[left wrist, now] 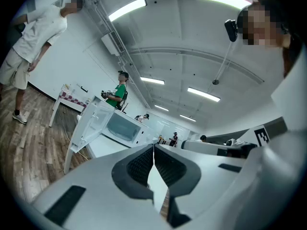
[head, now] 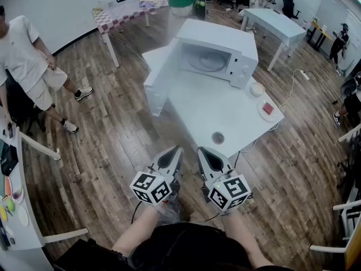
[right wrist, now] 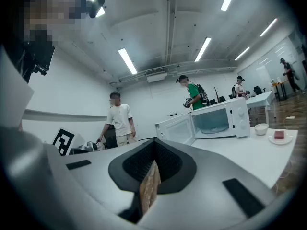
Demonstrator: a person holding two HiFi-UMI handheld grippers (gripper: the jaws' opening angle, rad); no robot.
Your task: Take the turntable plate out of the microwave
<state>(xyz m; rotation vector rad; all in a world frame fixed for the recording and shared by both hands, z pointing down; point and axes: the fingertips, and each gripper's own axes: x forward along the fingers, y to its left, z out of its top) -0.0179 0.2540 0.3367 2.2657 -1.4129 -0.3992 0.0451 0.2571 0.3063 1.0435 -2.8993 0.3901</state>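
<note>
- A wood-plank floor [head: 113,134] is spreading all round the white table [head: 225,114] in the middle of the room.
- A plain white wall [head: 56,4] is closing the room off beyond the white table, to its far left.
- A table with a checked cloth [head: 121,13] is standing by that wall, well apart from the white table.
- A second white table [head: 276,24] is standing beyond the white table's far right side, with black office chairs [head: 290,5] sitting further back.
- A power strip [head: 305,74] is lying on the floor right of the white table.
- Long ceiling light strips [right wrist: 127,60] are glowing above the white table.
</note>
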